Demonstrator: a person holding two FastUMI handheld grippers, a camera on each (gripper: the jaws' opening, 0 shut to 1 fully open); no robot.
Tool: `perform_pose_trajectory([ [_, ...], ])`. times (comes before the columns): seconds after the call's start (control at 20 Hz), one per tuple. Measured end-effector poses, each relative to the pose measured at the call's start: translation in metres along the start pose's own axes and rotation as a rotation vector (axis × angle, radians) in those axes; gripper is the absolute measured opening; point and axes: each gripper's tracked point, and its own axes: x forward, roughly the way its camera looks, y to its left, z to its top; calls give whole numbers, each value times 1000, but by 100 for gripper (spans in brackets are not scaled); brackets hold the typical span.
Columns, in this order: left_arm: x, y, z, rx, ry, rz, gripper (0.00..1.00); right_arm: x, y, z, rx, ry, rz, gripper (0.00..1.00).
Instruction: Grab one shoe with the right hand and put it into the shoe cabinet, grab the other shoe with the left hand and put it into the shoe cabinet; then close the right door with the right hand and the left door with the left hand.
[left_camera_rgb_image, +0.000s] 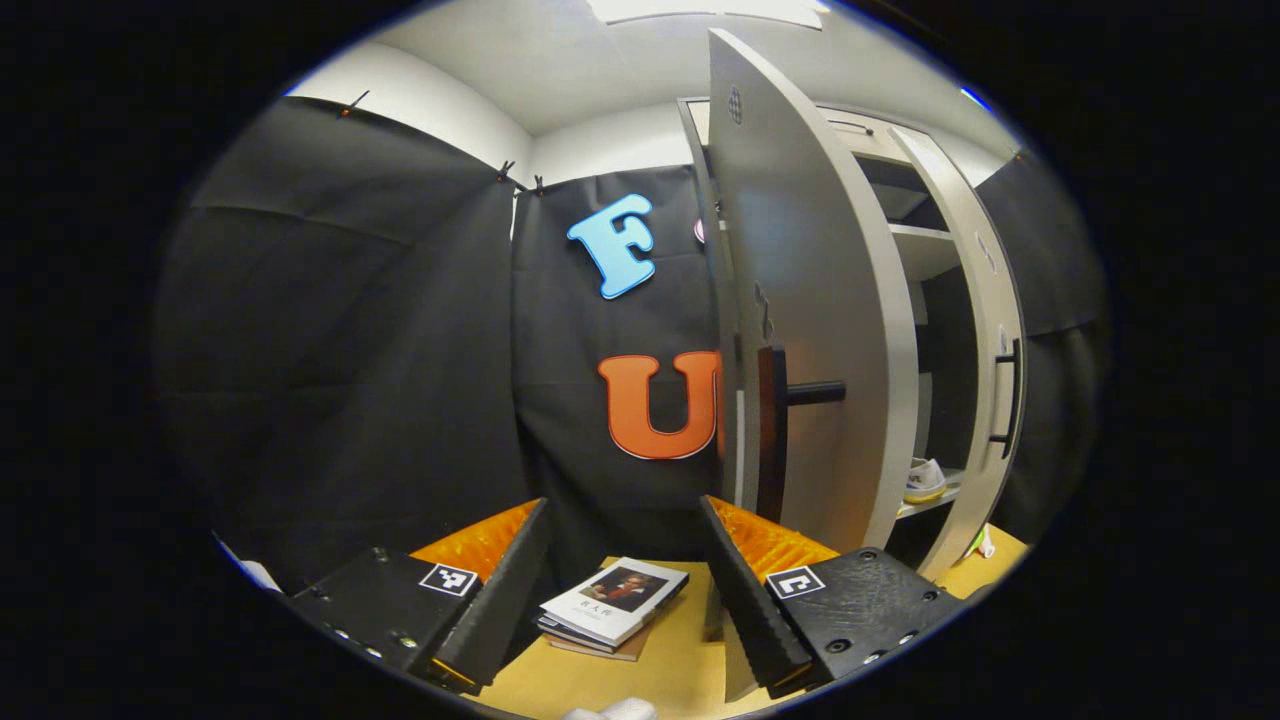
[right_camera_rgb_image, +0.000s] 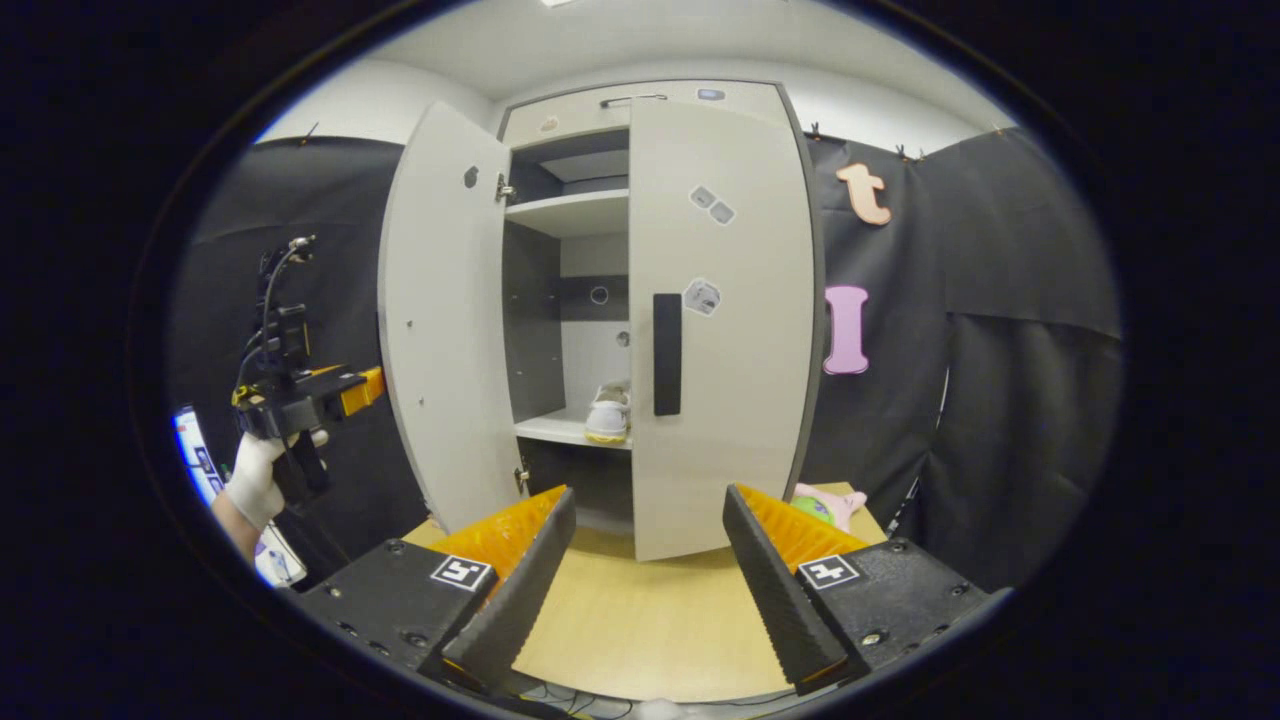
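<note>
- Inside the cabinet (right_camera_rgb_image: 600, 240), on its lower shelf, a shoe (right_camera_rgb_image: 608, 412) sits; right door (right_camera_rgb_image: 720, 320) shut, left door (right_camera_rgb_image: 445, 320) open.
- Your left tongs (left_camera_rgb_image: 625, 580) and right tongs (right_camera_rgb_image: 650, 570) both gape apart, empty, before the cabinet.

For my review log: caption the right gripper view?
Open right gripper faces cabinet: right door shut, left door open, shoe shelved.

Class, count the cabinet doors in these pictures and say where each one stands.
2. The left door stands wide open; the right door is closed or nearly so, hiding part of the shelf with a shoe.
</note>
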Motion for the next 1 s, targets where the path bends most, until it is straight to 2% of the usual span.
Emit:
perform_pose_trajectory([
  [0.2,-3,-54,8,33,-13,-37,89,4,-24,0,4,-2,28,97],
  [0.25,-2,-71,6,33,-10,-49,76,6,-31,-1,3,4,36,96],
  [0.3,-3,-85,8,31,-5,-63,89,8,-36,0,3,4,47,94],
  [0.45,8,-125,9,21,-6,-97,89,8,-53,3,9,-6,59,97],
  [0.5,12,-135,6,9,9,-103,94,8,-57,3,6,-4,63,94],
  [0.6,16,-148,4,-15,35,-105,100,6,-67,6,3,-13,63,97],
  [0.65,13,-153,4,-26,40,-111,96,7,-72,7,4,-17,58,97],
  [0.7,9,-156,7,-29,36,-114,96,7,-74,9,7,-21,59,94],
  [0.8,2,-160,7,-18,39,-116,96,9,-80,11,6,-21,51,94],
  [0.85,-3,-162,8,-15,36,-120,96,10,-83,11,4,-23,43,100],
  [0.9,-8,-165,8,-15,41,-127,96,11,-85,13,6,-25,32,97],
  [1.0,-24,-171,8,-25,51,-147,96,12,-86,14,13,-28,23,97],
])
